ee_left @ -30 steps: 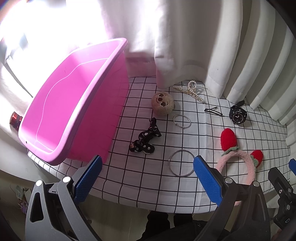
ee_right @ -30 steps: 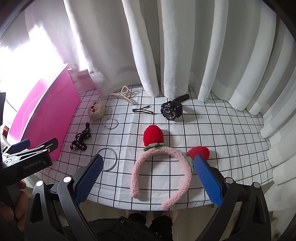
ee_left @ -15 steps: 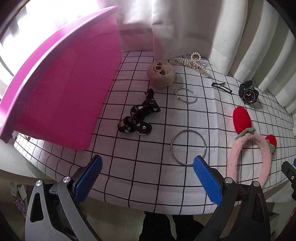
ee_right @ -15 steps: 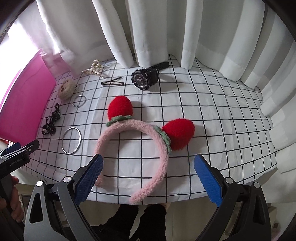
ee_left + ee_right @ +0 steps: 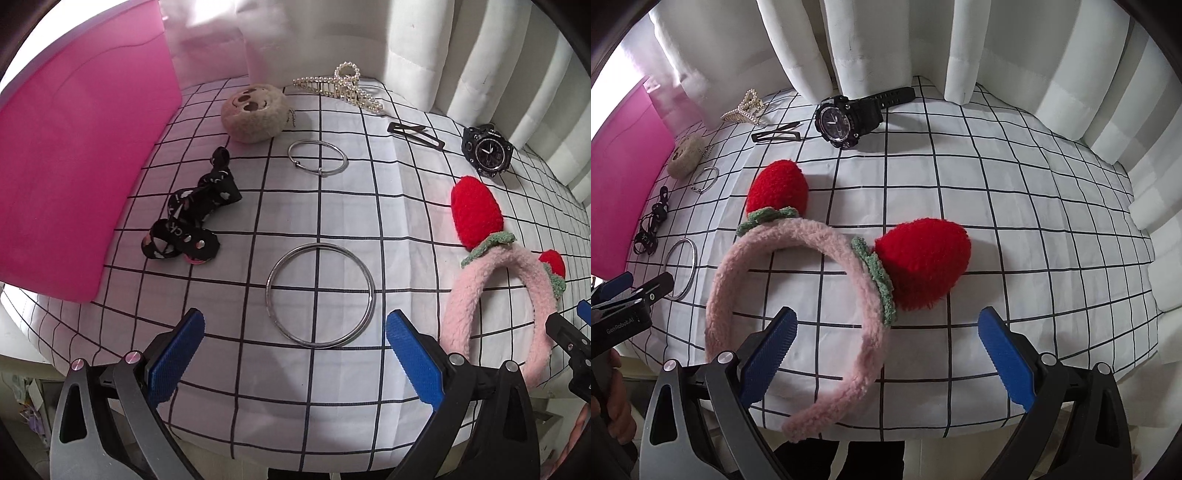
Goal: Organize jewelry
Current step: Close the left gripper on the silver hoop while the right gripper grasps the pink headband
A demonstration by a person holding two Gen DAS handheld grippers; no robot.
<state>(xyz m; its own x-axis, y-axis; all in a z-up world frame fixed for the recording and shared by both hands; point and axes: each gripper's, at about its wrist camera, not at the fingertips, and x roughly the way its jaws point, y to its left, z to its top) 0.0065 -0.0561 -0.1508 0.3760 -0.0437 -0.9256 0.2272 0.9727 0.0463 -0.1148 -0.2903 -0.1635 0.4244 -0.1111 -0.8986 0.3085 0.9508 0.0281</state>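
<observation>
Large metal ring (image 5: 320,294) lies flat on checked cloth (image 5: 369,221), just ahead of left gripper (image 5: 294,329), centred between spread, empty jaws. Judgement: light, rigid, slick; thin rim sits flush with cloth, so pinch across near rim. Round, no long axis.

Plush headband (image 5: 798,280) lies beside right gripper (image 5: 885,329), jaws wide, holding nothing. Judgement: soft, light, springy; grip fuzzy band mid-arc. Arch opens toward table's near edge, strawberry ears (image 5: 923,262) point away.

Pink bin (image 5: 74,155) left, near ring.
</observation>
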